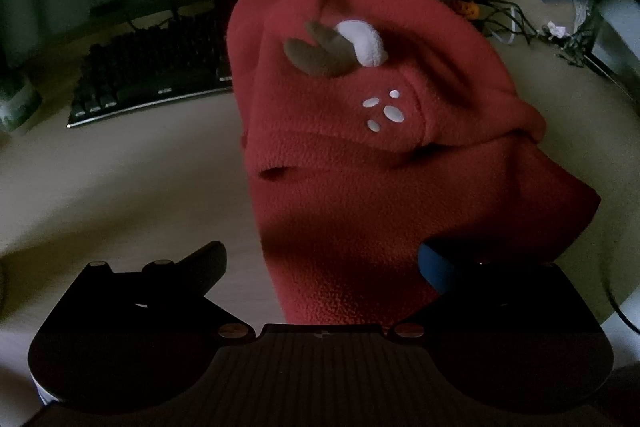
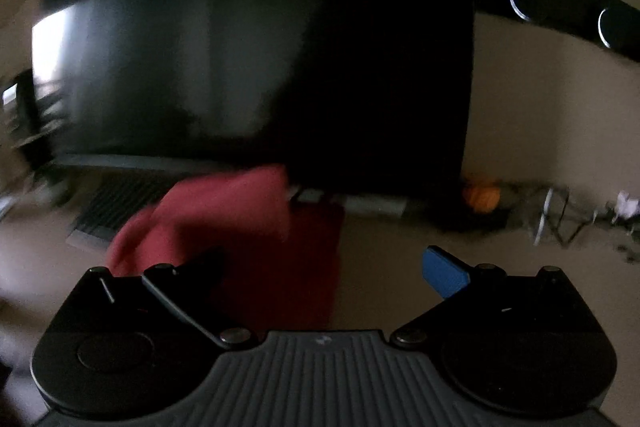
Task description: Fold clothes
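Note:
A red fleece garment (image 1: 328,155) with a brown antler (image 1: 312,55), a white ear and white paw spots lies bunched on the beige desk (image 1: 120,179). My left gripper (image 1: 320,263) is open, its black finger (image 1: 208,259) left of the cloth and its blue finger (image 1: 432,267) against the cloth's right side; the near end of the cloth lies between them. In the blurred right wrist view the same red garment (image 2: 224,227) sits low and left. My right gripper (image 2: 324,267) is open, with part of the cloth behind its black finger (image 2: 204,267).
A black keyboard (image 1: 152,67) lies at the back left of the desk. A large dark monitor (image 2: 240,47) stands behind the garment. Tangled cables (image 1: 520,23) and a small orange object (image 2: 482,199) clutter the back right.

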The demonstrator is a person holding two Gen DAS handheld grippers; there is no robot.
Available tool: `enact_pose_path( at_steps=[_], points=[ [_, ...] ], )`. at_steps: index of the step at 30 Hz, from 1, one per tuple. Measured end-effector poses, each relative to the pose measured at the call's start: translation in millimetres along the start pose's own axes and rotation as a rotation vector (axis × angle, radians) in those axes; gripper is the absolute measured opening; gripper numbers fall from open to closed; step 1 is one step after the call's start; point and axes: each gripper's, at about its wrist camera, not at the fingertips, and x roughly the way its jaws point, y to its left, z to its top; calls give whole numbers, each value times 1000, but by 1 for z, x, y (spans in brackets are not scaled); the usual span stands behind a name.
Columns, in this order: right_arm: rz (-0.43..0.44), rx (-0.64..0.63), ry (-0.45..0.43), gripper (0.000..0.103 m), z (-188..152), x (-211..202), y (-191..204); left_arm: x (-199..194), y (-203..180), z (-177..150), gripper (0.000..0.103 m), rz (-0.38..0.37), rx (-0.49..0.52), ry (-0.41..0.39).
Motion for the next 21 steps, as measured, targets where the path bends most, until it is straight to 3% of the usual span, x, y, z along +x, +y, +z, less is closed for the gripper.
enact_pose_path(
  at_steps=[4, 8, 10, 16, 21],
  points=[
    [-79, 29, 23, 103, 25, 59, 8, 0, -2, -1, 103, 10, 6, -4],
    [-160, -29, 248, 103, 10, 123, 20, 2, 3, 0, 103, -13, -20, 10],
    [-152, -16, 229, 103, 2, 126, 17, 3, 7, 0, 103, -30, -41, 16],
    [-136, 47, 75, 103, -5, 68, -3, 3, 11, 0, 103, -46, -66, 14],
    [8, 138, 29, 103, -29, -12, -30, -1, 5, -1, 103, -14, -38, -2]
  ],
)
